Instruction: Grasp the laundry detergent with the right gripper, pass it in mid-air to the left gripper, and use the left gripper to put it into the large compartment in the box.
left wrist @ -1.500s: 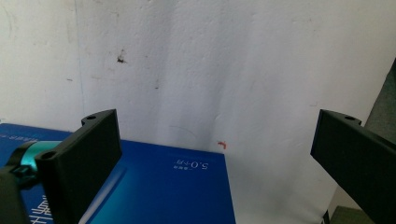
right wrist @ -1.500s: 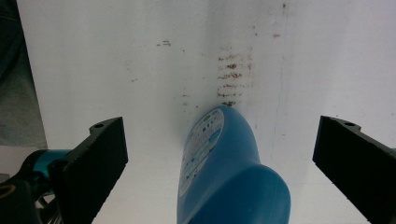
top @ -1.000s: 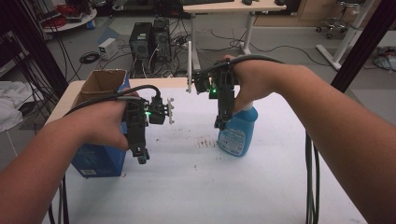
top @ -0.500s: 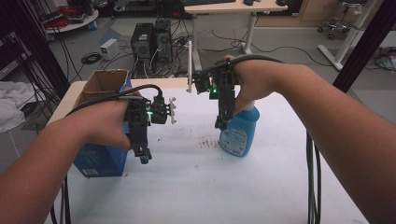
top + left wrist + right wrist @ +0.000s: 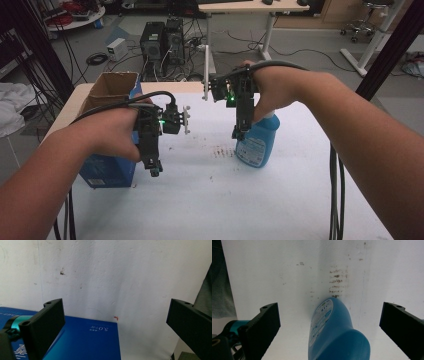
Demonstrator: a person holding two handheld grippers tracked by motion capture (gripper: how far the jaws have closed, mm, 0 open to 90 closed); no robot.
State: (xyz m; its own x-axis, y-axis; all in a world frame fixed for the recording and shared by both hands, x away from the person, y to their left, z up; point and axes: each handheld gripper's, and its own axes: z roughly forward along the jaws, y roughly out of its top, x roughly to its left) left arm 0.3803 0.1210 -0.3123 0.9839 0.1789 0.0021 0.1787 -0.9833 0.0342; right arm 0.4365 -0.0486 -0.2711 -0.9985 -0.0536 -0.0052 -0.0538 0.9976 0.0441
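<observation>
Two wide-open, empty grippers: our right gripper (image 5: 329, 327) straddles the blue bottle (image 5: 337, 332), needing descent and closure, left gripper (image 5: 112, 325) waiting over the worktop (image 5: 200, 200).

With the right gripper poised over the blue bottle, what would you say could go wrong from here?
The right gripper hangs open above the blue bottle, which stands upright. A jaw coming down off-centre could tip it over.

The bottle's shoulder looks rounded and smooth, so a grip there might slip.

The left gripper is open right beside the blue box, and a sideways move could knock it.
</observation>
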